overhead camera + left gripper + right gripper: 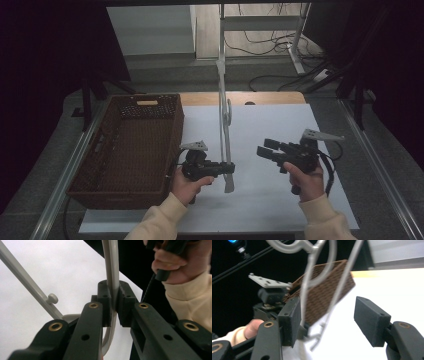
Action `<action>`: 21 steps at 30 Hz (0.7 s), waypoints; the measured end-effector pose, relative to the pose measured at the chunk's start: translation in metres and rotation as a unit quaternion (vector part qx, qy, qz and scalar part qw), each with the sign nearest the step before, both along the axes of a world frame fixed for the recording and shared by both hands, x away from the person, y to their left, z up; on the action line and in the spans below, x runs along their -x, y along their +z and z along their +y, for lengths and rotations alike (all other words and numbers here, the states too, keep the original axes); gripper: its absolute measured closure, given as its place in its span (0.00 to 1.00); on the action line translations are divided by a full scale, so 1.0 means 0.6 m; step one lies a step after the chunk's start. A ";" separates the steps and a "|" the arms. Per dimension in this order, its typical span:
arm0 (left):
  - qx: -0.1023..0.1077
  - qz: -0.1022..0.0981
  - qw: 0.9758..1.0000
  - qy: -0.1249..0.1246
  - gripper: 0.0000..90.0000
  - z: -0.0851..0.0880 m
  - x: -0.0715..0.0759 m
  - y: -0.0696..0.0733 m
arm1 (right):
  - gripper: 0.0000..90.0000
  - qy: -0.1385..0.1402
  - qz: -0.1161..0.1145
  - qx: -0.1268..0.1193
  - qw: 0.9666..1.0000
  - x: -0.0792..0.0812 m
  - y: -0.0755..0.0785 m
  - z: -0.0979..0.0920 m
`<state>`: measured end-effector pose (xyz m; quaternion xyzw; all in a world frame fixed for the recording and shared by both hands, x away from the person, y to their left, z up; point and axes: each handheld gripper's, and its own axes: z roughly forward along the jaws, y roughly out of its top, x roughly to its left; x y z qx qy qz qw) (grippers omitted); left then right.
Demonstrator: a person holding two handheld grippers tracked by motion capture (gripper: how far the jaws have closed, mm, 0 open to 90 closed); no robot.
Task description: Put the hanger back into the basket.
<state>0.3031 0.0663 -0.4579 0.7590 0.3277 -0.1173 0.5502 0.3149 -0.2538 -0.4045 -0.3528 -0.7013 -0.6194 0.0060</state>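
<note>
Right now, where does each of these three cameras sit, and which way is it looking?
High view: above the person's side, looking forward and down on the table, basket, both forearms and grippers.
Left gripper view: on the left gripper, looking along its jaws, shut on a grey hanger; the other hand beyond.
Right gripper view: on the right gripper, jaws apart, facing the hanger, basket and left gripper.
All three share the hanger.

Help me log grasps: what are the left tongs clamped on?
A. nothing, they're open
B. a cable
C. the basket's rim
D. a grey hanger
D: in the left gripper view the left tongs stand shut on the hanger, its thin grey bar pinched between the jaws; the basket sits apart.
</note>
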 end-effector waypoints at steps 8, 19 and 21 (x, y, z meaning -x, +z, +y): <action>0.005 -0.005 1.000 0.003 0.91 0.010 0.001 0.006 | 0.34 -0.064 0.023 0.047 0.997 0.012 -0.047 -0.076; 0.019 -0.016 1.000 -0.007 0.91 0.018 0.012 0.027 | 0.28 -0.085 0.037 0.152 0.984 0.031 -0.077 -0.096; 0.020 -0.016 1.000 -0.007 0.91 0.019 0.014 0.031 | 0.28 -0.089 0.038 0.155 0.983 0.032 -0.077 -0.098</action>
